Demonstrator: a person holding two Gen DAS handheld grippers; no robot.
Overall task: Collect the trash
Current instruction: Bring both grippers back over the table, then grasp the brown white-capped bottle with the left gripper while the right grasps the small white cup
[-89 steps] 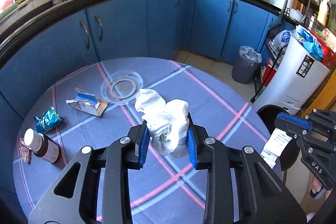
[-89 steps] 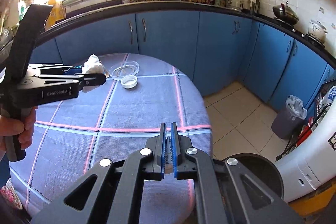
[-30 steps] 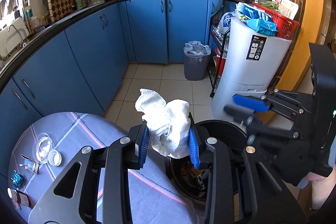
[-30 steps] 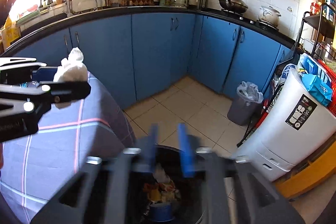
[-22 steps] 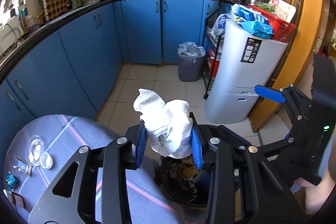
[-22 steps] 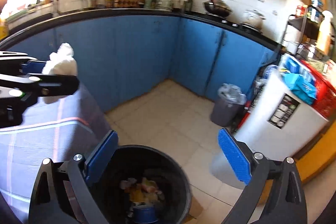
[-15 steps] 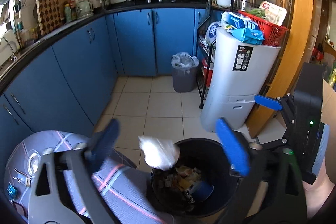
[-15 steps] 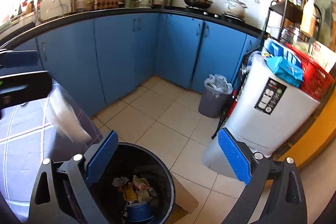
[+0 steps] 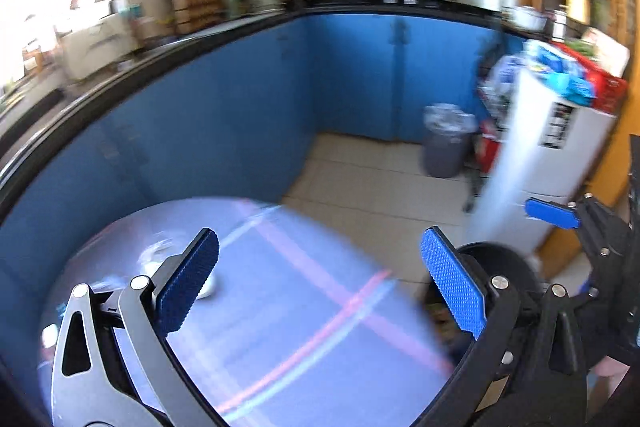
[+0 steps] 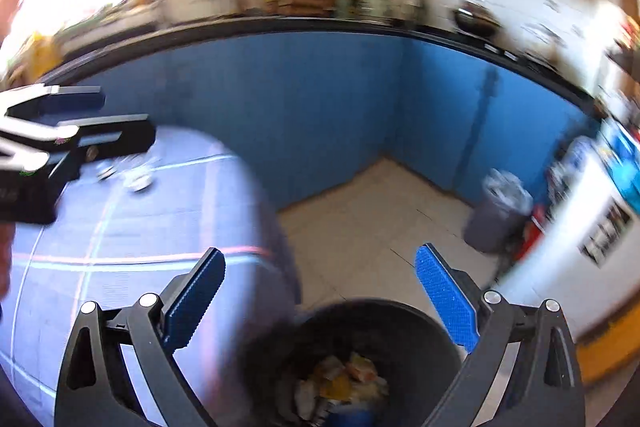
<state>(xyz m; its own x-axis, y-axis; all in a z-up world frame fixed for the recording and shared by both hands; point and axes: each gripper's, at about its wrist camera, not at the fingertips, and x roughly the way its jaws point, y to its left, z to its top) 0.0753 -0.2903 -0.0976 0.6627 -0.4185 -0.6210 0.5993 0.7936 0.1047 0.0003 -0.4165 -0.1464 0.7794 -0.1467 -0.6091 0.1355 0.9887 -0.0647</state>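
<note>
Both views are motion-blurred. My left gripper (image 9: 320,283) is open and empty over the round table with the blue checked cloth (image 9: 280,327). My right gripper (image 10: 320,299) is open and empty above the black trash bin (image 10: 360,359), which holds mixed trash (image 10: 344,383). The bin's rim also shows in the left wrist view (image 9: 500,259), beside the table's right edge. Small blurred pieces of trash (image 10: 138,179) lie on the far part of the table, near the left gripper as the right wrist view shows it (image 10: 76,131). A white lid (image 9: 208,287) lies by my left finger.
Blue kitchen cabinets (image 9: 240,99) under a black counter curve round the back. A small grey bin with a liner (image 9: 446,141) stands on the tiled floor. A white appliance (image 9: 536,167) with a red basket on top stands at the right.
My left gripper opened and dropped the white crumpled tissue into the black bin, then swung back toward the table. My right gripper opened earlier and stays open over the bin.
</note>
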